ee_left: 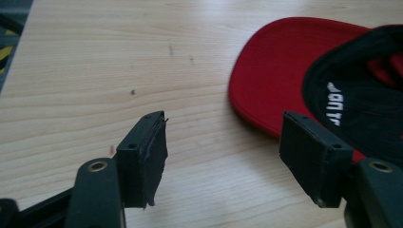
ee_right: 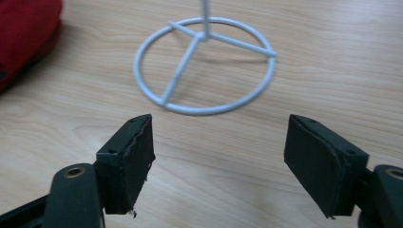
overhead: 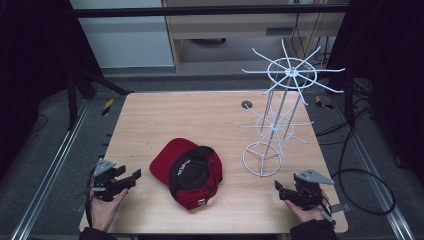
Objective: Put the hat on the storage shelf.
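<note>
Two tools, both jaws wide, nothing held: left tool (overhead: 131, 176) near the desk's front-left corner, right tool (overhead: 279, 187) near the front-right. Red cap (overhead: 187, 172) lies upside down mid-front on the desk (overhead: 165, 112), apart from both. Step looks like pre-grasp; next move probably calls for closing on the brim (likely headed for the white wire rack (overhead: 280, 115), right side). Light wood surface, dark room.

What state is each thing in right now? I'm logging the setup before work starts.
Red and black fabric cap: upside down on the table, untouched.
White wire display stand: upright, hooks bare.
Left claw: open, empty, beside the cap.
Right claw: open, empty, near the stand's base ring.
</note>
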Tool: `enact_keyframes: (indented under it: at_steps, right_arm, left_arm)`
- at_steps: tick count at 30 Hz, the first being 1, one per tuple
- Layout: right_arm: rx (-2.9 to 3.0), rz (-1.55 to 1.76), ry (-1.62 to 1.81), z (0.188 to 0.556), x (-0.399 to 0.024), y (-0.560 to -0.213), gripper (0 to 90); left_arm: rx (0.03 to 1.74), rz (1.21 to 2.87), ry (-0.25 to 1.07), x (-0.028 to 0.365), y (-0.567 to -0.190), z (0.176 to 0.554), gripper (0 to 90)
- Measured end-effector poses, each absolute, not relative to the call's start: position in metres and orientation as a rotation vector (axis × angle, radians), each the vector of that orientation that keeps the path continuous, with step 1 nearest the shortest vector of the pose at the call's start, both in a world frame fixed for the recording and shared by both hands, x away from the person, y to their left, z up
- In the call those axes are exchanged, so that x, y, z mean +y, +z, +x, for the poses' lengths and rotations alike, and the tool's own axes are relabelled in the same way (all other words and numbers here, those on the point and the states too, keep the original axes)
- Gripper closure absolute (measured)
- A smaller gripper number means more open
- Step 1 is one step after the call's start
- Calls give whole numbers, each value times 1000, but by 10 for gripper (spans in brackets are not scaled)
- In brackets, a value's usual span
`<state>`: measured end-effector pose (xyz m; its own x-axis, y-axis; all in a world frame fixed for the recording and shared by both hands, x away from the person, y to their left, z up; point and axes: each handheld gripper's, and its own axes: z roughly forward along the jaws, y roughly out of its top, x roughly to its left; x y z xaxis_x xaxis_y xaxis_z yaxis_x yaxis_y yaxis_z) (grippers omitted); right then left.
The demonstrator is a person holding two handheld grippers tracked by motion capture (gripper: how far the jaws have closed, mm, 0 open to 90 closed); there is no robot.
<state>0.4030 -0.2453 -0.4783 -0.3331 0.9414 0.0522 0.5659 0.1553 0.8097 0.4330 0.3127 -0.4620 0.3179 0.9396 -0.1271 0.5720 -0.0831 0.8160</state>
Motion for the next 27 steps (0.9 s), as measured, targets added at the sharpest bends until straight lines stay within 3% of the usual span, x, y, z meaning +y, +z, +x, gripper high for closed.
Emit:
enact_keyframes:
  at_steps: [10,27]
  right_arm:
    - [2101,1331,1168,397,-205,-470,344]
    - [2244,1160,1226,418,-131,-462,400]
  left_arm:
    - [1270,1783,547,288,-457,420,441]
    - [1193,1890,553,245,-454,427,635]
